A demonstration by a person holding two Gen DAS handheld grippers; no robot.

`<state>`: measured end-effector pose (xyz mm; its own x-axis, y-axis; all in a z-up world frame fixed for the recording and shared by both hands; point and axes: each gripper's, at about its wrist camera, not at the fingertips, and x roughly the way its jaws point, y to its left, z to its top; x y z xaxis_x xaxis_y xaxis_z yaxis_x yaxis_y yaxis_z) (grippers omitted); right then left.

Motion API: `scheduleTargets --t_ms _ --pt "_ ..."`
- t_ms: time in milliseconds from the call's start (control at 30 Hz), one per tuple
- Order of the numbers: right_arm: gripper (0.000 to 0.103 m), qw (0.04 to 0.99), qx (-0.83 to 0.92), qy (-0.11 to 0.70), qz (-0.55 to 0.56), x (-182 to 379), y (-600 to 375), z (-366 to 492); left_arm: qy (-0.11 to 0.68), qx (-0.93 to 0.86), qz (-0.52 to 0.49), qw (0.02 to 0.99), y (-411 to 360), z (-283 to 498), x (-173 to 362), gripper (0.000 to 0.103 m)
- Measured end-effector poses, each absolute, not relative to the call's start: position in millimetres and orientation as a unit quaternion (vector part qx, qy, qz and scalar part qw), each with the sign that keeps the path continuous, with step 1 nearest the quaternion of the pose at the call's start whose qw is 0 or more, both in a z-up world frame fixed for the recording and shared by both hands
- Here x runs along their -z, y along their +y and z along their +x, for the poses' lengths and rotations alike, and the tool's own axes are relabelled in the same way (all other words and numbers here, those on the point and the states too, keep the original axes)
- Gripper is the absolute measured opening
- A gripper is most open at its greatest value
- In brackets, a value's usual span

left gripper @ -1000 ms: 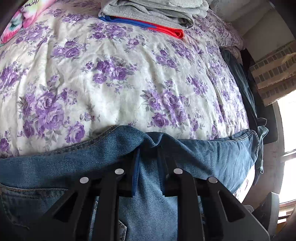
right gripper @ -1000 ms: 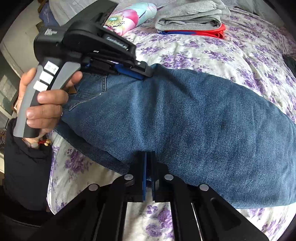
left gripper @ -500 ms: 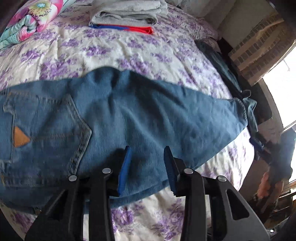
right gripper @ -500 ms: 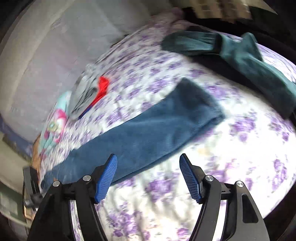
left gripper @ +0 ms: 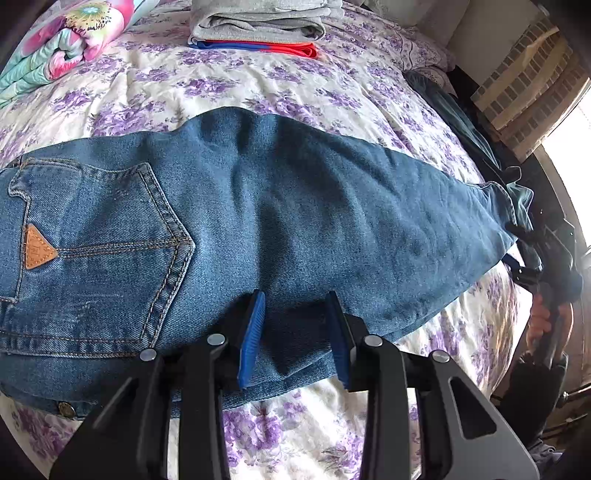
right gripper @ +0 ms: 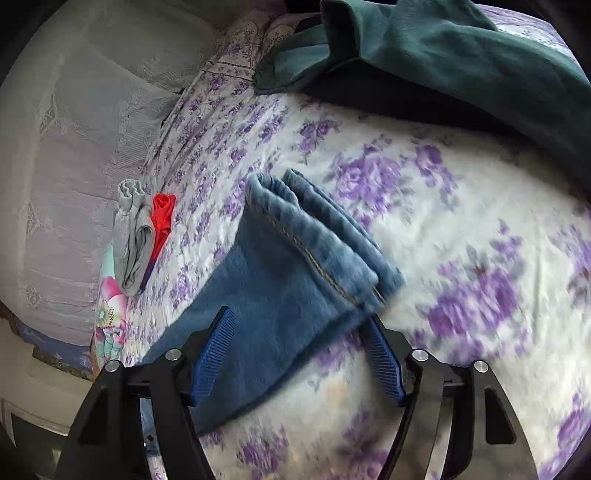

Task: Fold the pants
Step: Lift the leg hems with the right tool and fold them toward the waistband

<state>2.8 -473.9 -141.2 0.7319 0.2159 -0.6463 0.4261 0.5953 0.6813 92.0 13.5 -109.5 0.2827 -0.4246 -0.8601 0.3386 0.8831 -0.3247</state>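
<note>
no readable text, jeans (left gripper: 295,221) leather patch (left gripper: 38,246) mark illegible

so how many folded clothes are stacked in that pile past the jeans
2 that show: a grey garment on top and a red-and-blue one under it, on the bedspread beyond the jeans. More may be hidden within the stack.

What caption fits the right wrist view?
Open right gripper straddling the jeans near the hem end on a floral bedspread.
</note>
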Motion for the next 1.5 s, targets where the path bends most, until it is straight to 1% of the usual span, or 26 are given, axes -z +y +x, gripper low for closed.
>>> scheduleTargets --t_ms 33,67,100,133,200,267,333,400,533,667,700,767,833,933,1100,1300,1400,1500 --pt "0.069 0.815 0.059 0.358 0.453 142 -478 9 0.552 0.237 -0.042 0.798 14 93 109 0.032" --pt "0.034 0.817 0.058 0.353 0.452 142 -482 15 0.554 0.236 -0.043 0.797 14 94 109 0.033" --pt "0.022 0.823 0.056 0.352 0.442 141 -483 21 0.556 0.233 -0.044 0.796 14 94 109 0.032" --pt "0.018 0.824 0.04 0.352 0.442 144 -482 27 0.557 0.23 -0.043 0.797 13 93 108 0.032" --pt "0.018 0.834 0.053 0.343 0.428 146 -478 28 0.555 0.221 -0.04 0.801 11 90 104 0.032" --pt "0.018 0.866 0.064 0.327 0.374 142 -467 26 0.548 0.209 -0.037 0.809 8 85 96 0.032" --pt "0.019 0.885 0.065 0.305 0.345 144 -462 23 0.54 0.224 -0.042 0.81 -2 82 82 0.032" --pt "0.02 0.884 0.056 0.299 0.355 145 -466 22 0.533 0.246 -0.036 0.809 -21 81 68 0.032" --pt "0.02 0.879 0.04 0.296 0.372 149 -472 21 0.526 0.283 -0.008 0.802 -99 90 48 0.032" --pt "0.02 0.88 0.037 0.295 0.37 149 -472 19 0.529 0.306 0.025 0.791 -179 105 60 0.032" --pt "0.02 0.88 0.036 0.294 0.37 149 -472 19 0.532 0.309 0.03 0.788 -193 107 64 0.027" --pt "0.02 0.881 0.033 0.293 0.371 150 -472 18 0.542 0.314 0.041 0.778 -218 109 76 0.023" --pt "0.021 0.881 0.031 0.293 0.371 150 -472 17 0.55 0.309 0.057 0.774 -235 109 89 0.022" --pt "0.022 0.881 0.024 0.295 0.369 150 -471 19 0.558 0.295 0.065 0.773 -239 112 112 0.023" --pt "0.022 0.881 0.022 0.295 0.37 150 -472 19 0.559 0.307 0.044 0.769 -231 115 112 0.023" --pt "0.023 0.881 0.021 0.296 0.369 150 -472 20 0.54 0.304 0.062 0.782 -235 106 109 0.023" --pt "0.022 0.881 0.021 0.295 0.37 150 -472 20 0.548 0.323 0.023 0.771 -223 110 108 0.023" --pt "0.022 0.88 0.021 0.295 0.372 151 -472 20 0.56 0.324 -0.023 0.762 -188 113 92 0.022"
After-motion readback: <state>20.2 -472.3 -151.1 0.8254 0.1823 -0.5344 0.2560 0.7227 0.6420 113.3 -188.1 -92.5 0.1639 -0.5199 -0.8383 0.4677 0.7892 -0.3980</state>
